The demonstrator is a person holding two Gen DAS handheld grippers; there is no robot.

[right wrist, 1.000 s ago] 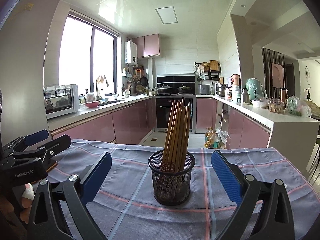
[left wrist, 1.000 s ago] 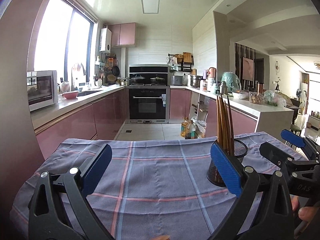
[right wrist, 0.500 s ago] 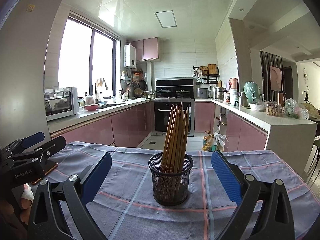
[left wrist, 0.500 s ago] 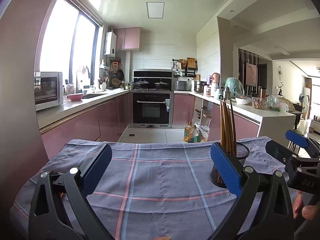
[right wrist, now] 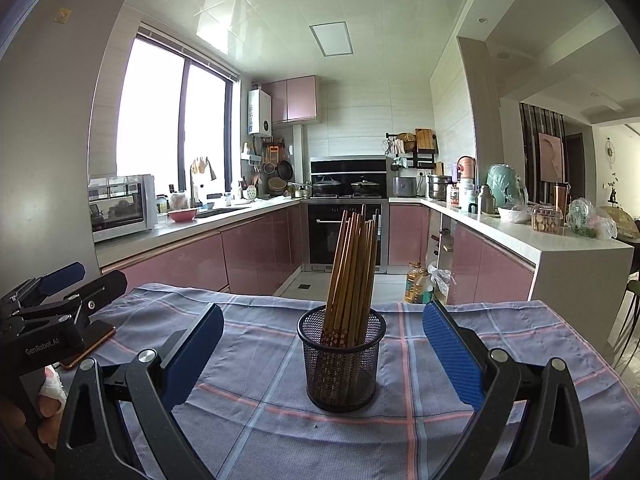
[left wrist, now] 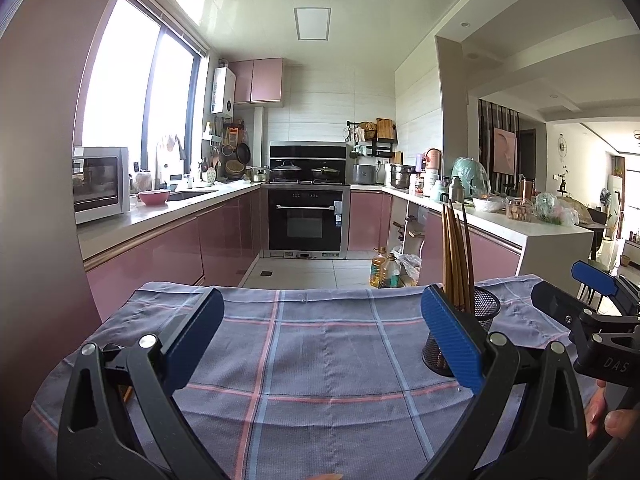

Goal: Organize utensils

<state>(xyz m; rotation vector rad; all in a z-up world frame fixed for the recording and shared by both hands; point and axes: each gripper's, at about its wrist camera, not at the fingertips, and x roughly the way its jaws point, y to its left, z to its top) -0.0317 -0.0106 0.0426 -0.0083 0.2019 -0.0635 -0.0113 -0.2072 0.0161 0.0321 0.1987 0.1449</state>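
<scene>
Both claws spread wide, nothing held. My right claw faces the black mesh holder, which stands upright on the checked cloth covering the desk, between the two blue pads but touching neither. Bundle of brown chopsticks stands in the holder, leaning slightly right, tips up. My left claw hovers over bare cloth, jaws wide apart. From the left wrist view the same holder sits just behind the right-hand blue pad, partly hidden by it, chopsticks sticking up above the pad. Right claw shows at the far right edge of that view, beside the holder. Left claw appears at the left edge of the right wrist view, with a flat phone-like object lying on the cloth under it. Kitchen counters and oven behind.
</scene>
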